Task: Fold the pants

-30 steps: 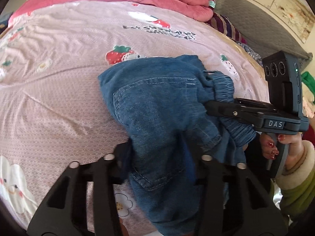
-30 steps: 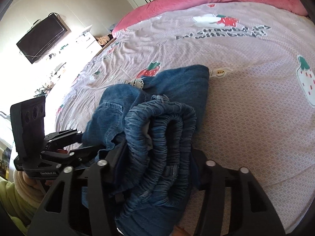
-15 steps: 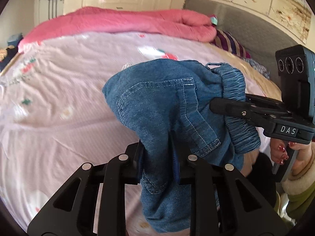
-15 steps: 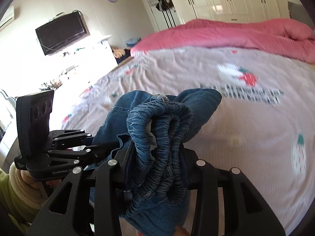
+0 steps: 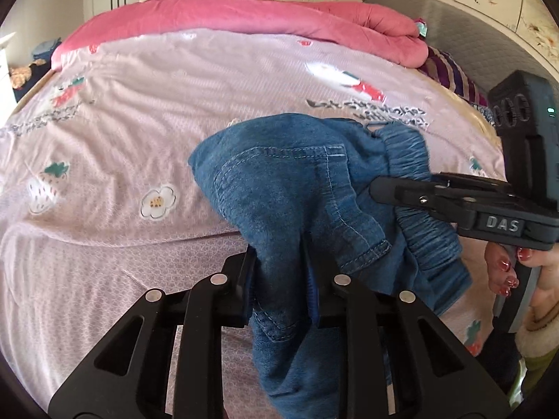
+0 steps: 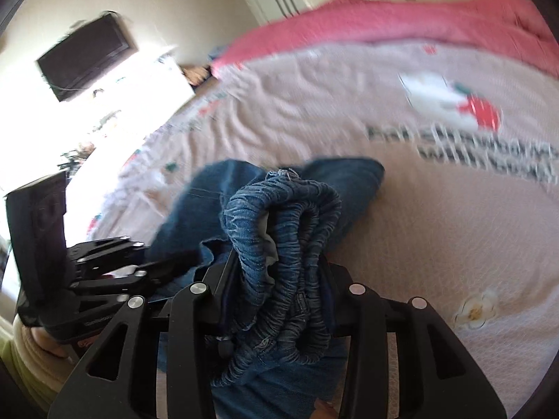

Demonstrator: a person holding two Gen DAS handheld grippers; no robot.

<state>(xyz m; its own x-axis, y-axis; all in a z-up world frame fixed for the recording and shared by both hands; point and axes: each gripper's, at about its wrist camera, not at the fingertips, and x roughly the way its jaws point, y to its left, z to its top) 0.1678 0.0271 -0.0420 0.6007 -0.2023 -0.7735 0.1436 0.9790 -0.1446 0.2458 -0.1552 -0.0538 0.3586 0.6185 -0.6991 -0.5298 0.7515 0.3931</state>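
- Daylight fills the room; the left wrist view is evenly bright and mostly sharp.
- The right wrist view is smeared by motion blur, with blown-out glare at its left.
- Fisheye bending and dark corners frame both views.

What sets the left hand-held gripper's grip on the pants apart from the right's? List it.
The left hand-held gripper pinches a thin fold of plain denim; the right hand-held gripper clamps the thick, bunched elastic waistband. The left's jaws stand narrow, having just closed further on the cloth; the right's stand wider. Both are shut on the same blue pants, held over the bed.
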